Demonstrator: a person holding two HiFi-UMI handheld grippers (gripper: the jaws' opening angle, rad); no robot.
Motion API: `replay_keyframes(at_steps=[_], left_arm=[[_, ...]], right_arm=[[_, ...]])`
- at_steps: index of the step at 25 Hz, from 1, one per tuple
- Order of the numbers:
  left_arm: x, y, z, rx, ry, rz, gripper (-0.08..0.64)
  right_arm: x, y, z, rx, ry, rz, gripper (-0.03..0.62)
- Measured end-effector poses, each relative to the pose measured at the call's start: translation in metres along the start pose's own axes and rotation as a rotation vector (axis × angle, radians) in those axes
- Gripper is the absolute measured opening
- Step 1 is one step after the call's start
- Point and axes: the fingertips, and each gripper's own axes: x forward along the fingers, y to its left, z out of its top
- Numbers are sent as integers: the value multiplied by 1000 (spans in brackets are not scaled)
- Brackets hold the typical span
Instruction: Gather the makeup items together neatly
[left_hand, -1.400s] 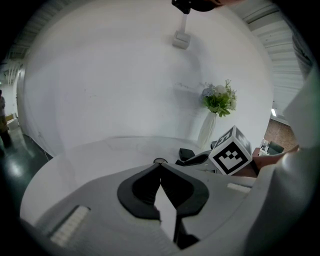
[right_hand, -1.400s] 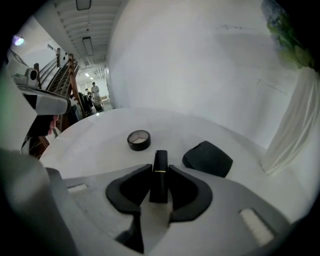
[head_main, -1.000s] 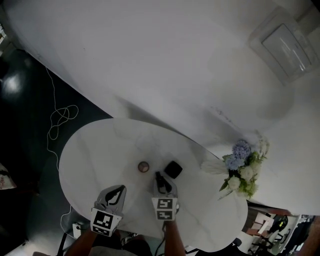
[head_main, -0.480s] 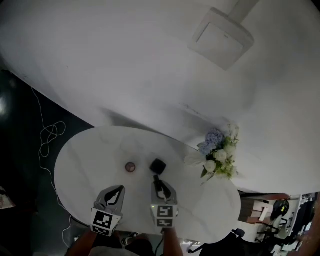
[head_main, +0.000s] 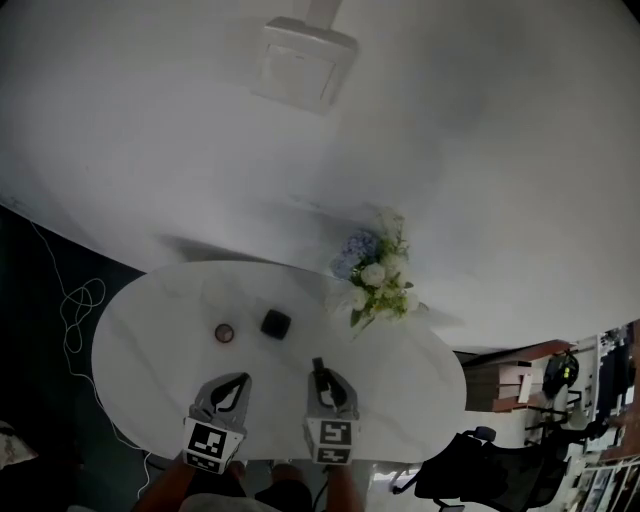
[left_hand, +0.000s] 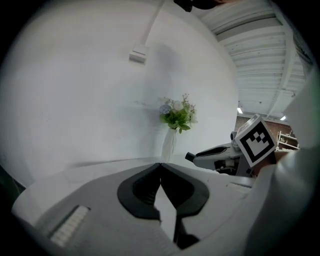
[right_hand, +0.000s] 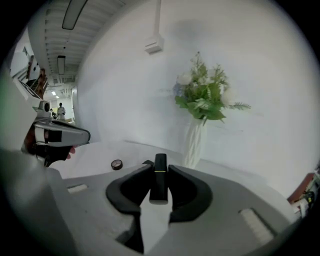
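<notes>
Two loose items: round pot (head_main: 225, 333) and black case (head_main: 275, 323) on table (head_main: 400, 385).
Left gripper (left_hand: 160, 165): closed, empty.
Right gripper (right_hand: 159, 168): clamping slim black tube (right_hand: 160, 186).

The round white bench (head_main: 400, 395) looked smooth with a soft sheen, like polished stone or laminate. The slim black lipstick tube (right_hand: 160, 180) was glossy plastic with a thin pale band. The right gripper (right_hand: 160, 169) and left gripper (left_hand: 160, 166) were matt pale grey moulded plastic with dull black pads (right_hand: 127, 190). The tall white vase (right_hand: 194, 145) looked matt.
</notes>
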Motion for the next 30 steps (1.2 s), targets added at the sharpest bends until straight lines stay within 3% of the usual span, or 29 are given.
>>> replay_keyframes(at_steps=[16,24,30], left_arm=[[45,-137,20,79,0,-219,11],[63,-200,8,91,30,-268,11],[75,-226,-15,88,81,-256,11]], right_arm=[[-105,-120,-44,100,-11,-226,104],[-140,-168,-91,149,24,-268,104],[-144,-193,-131,185,54,-254,104]])
